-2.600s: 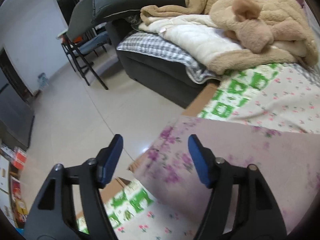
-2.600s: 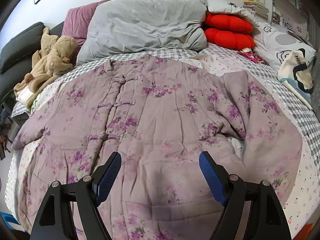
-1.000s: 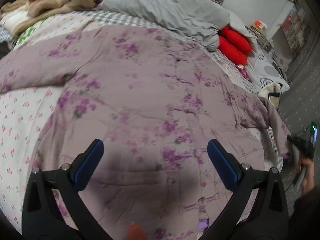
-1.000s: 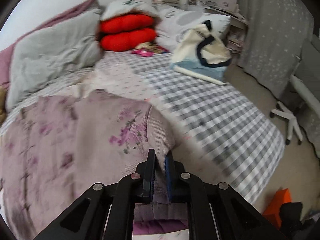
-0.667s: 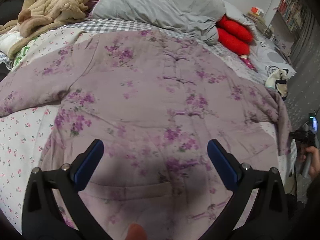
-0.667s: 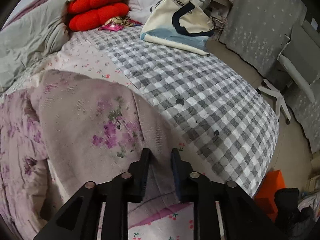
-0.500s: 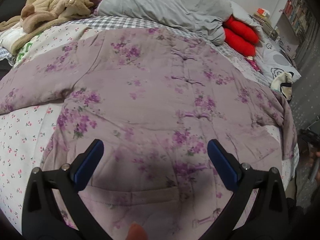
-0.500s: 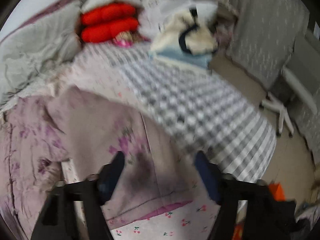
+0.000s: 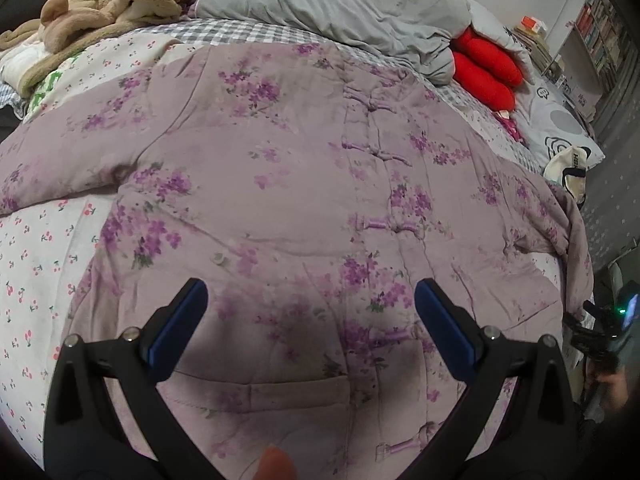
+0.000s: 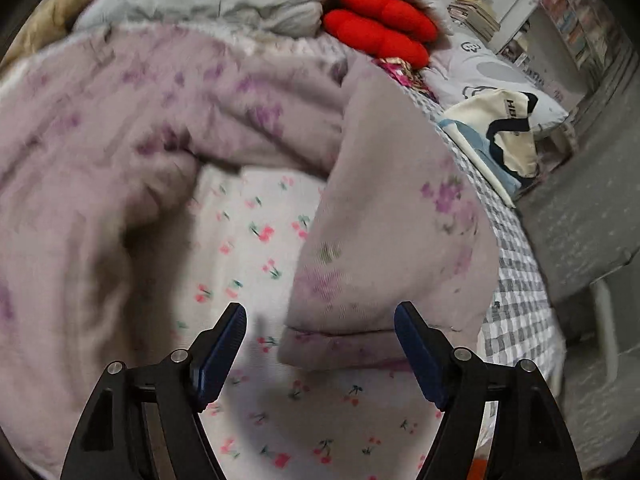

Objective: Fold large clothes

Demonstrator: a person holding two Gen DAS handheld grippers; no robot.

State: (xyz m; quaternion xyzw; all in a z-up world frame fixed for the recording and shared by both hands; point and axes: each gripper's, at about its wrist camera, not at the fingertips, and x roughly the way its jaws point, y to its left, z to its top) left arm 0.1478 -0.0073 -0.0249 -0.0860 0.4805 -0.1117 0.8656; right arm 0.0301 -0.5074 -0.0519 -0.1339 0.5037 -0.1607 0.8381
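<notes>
Left wrist view: left gripper (image 9: 307,304) jaws wide apart, nothing between the pads, hovering over the lower front of the jacket (image 9: 304,184). Jacket is mauve with purple flowers, spread front-up across the bed sheet (image 9: 36,264), filling the frame centre. Knot buttons (image 9: 386,225) run in a line right of centre, from the upper middle to the bottom edge. A pocket seam sits in the lower middle between the gripper arms. 1 sleeve reaches to the left edge, the other drapes off the bed at the right. Grey duvet (image 9: 332,4) at top centre, red pillows (image 9: 486,72) at upper right, tan plush blanket (image 9: 108,0) at upper left. Right gripper in a hand shows at the far right edge, too small to tell details.

Right wrist view, blurred: right gripper (image 10: 320,344) jaws wide, holding nothing. The sleeve (image 10: 392,240) end lies flat on the cherry-print sheet, its cuff edge in the lower middle just past the fingertips; cannot tell if touching. Jacket body bunched at left. Tote bag (image 10: 500,132) at right on the checked cover (image 10: 516,280). Red pillows at top centre.
</notes>
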